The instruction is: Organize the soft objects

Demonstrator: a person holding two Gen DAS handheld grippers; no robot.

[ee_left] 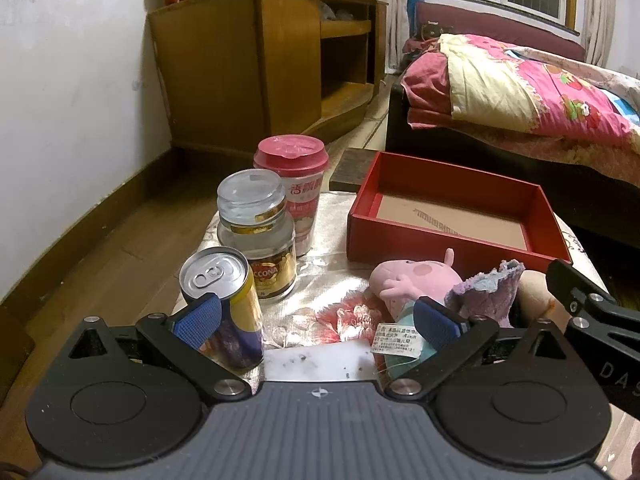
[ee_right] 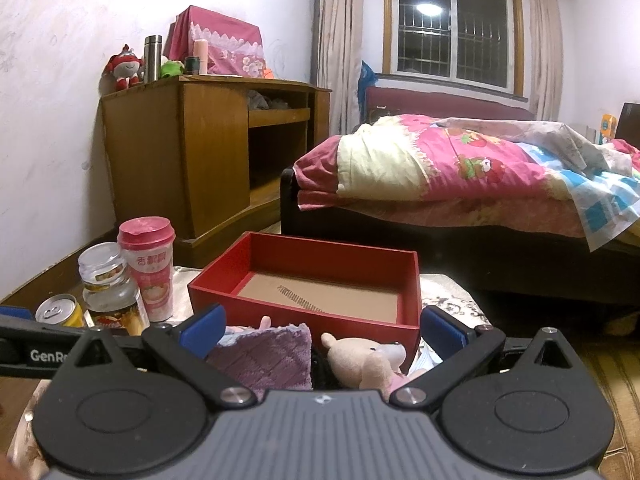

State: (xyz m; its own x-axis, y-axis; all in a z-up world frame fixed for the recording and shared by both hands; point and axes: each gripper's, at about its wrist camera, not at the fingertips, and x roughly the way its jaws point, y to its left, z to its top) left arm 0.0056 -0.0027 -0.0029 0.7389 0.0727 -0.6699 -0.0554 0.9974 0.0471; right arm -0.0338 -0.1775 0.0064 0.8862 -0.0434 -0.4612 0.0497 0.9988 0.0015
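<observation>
A pink pig plush point(ee_left: 414, 278) lies on the small table in front of an empty red box point(ee_left: 452, 216). A purple cloth point(ee_left: 486, 292) and a beige plush point(ee_left: 534, 290) lie to its right. My left gripper point(ee_left: 318, 322) is open, low over the table, its right finger beside the pig. In the right wrist view the red box point(ee_right: 316, 282) stands ahead, with the purple cloth point(ee_right: 268, 354) and the beige plush point(ee_right: 366, 362) between the fingers of my open right gripper point(ee_right: 322, 330).
A drink can point(ee_left: 224, 304), a glass jar point(ee_left: 260, 232) and a pink-lidded cup point(ee_left: 294, 188) stand on the table's left side. A wooden cabinet point(ee_right: 200, 152) stands by the wall, and a bed point(ee_right: 480, 184) with a pink quilt stands behind the table.
</observation>
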